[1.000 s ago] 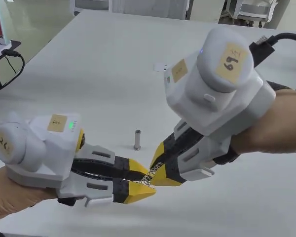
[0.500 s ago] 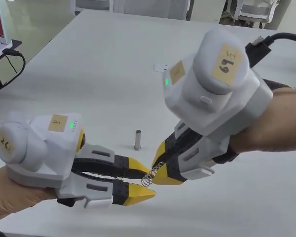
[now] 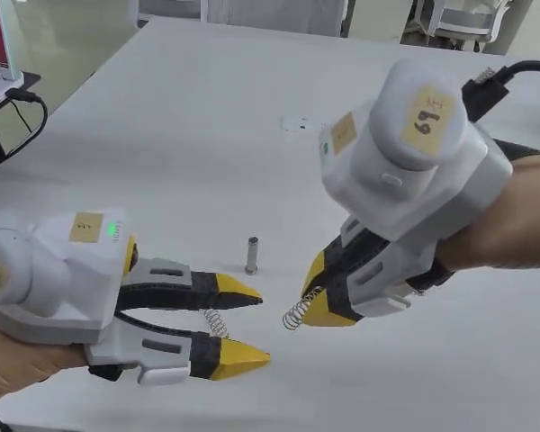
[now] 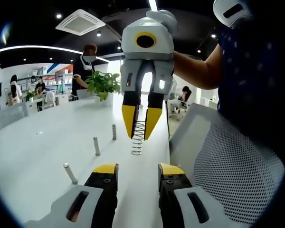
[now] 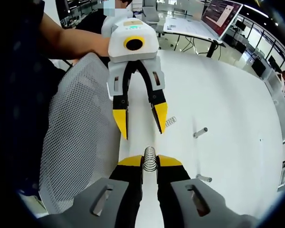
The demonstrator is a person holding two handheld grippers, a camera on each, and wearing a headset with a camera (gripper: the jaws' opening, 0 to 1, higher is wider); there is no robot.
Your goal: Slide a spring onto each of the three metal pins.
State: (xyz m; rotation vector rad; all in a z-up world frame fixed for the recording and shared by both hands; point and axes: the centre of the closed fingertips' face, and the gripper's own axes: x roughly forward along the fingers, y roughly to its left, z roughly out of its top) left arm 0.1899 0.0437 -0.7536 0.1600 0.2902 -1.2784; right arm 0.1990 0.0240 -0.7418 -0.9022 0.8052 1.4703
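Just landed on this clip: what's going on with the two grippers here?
A person at a white table has a gripper in each hand. The right gripper is shut on a spring, which sticks out past its tips. The left gripper faces it with jaws open and nothing between them. A second spring lies on the table by its jaws. The three metal pins stand upright and bare, so no spring is on a pin yet.

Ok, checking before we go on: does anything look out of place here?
Nothing damaged. A loose spring lies on the table by the open left gripper, while the right gripper pinches a second spring by one end. The pins stand bare.
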